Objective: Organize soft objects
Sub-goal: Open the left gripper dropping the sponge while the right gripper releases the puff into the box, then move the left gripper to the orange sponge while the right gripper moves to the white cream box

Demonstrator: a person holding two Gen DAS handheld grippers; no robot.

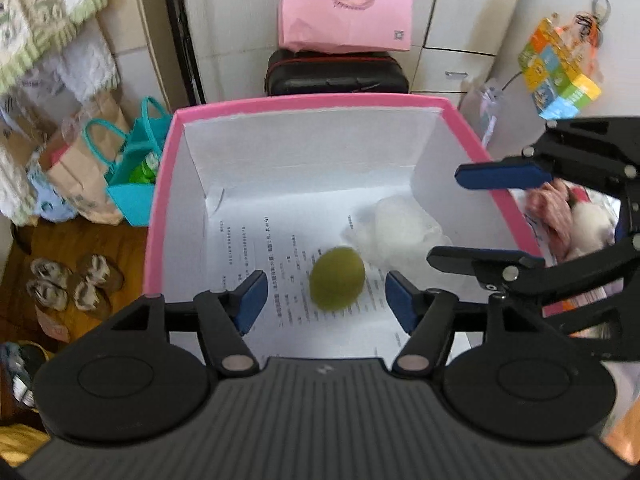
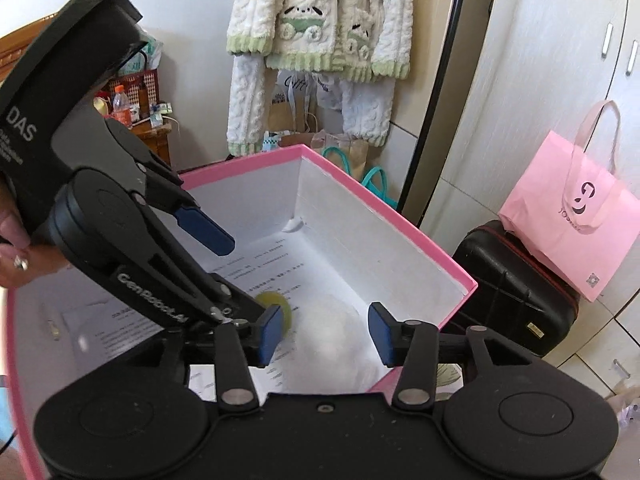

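A pink-rimmed white box [image 1: 160, 200] stands open below both grippers; it also shows in the right wrist view [image 2: 400, 224]. Inside, a green ball [image 1: 337, 279] appears blurred over printed paper, and a white soft object [image 1: 400, 228] lies at the right side. My left gripper [image 1: 326, 302] is open and empty over the box, the ball below between its fingers. My right gripper [image 2: 322, 332] is open and empty above the white soft object [image 2: 336, 340]; the ball [image 2: 276, 308] shows beside its left finger. The right gripper also shows in the left wrist view [image 1: 480, 216] at the box's right rim.
A pink paper bag [image 1: 346, 4] sits on a black suitcase [image 1: 336, 74] behind the box. Teal and brown bags [image 1: 120, 172] and slippers [image 1: 72, 284] lie on the floor at left. Fluffy pink and white items [image 1: 568, 216] lie right of the box. A knit sweater [image 2: 320, 20] hangs on the wall.
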